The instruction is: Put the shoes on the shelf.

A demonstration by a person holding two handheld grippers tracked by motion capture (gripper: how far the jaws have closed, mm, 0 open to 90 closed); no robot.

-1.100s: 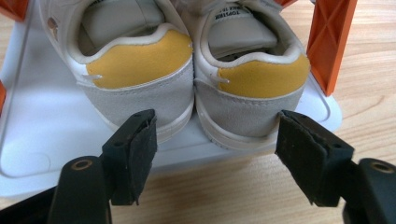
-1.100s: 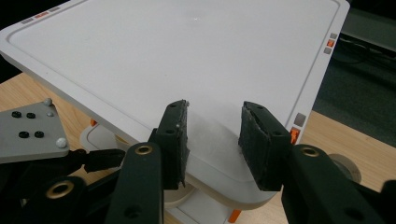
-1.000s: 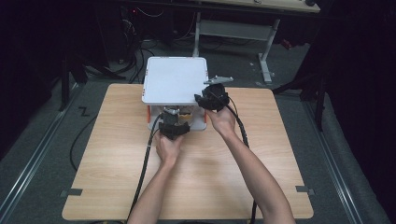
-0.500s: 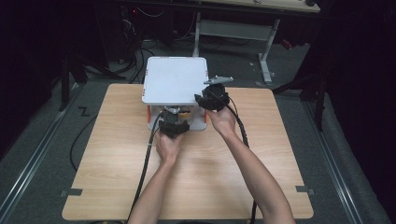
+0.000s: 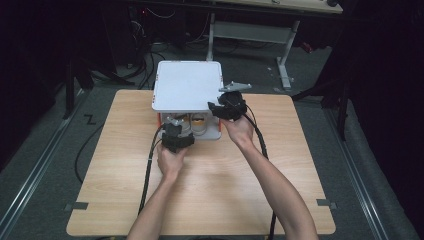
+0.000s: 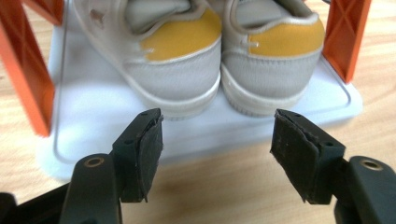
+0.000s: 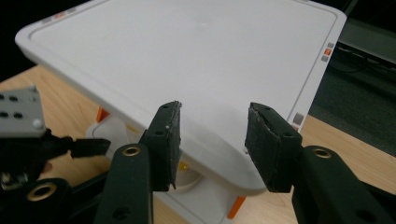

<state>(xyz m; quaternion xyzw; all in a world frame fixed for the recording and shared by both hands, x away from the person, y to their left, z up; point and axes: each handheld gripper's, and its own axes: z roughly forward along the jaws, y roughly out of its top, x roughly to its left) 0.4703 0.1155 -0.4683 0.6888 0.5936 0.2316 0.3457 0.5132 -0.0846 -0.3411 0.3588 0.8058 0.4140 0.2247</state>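
Left claw [image 6: 217,154], jaws apart and empty, faces 2 grey-and-yellow sneakers [image 6: 219,60] on the white rack's lower shelf [image 6: 93,116], likely needing to advance and close on 1 heel.

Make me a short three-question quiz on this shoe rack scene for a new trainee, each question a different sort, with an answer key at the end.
1. True or false: the pair of shoes stands on the rack's top shelf.
2. Multiple choice: what colour are the rack's corner posts? A) blue B) orange C) green
3. Fill in: the heel tabs of the shoes are ____.

Key:
1. False. The shoes stand on the lower shelf, heels toward the left gripper, whose open jaws hold nothing.
2. B.
3. Yellow.

The right gripper has its open jaws at the near edge of the top shelf, and they have just been opening.
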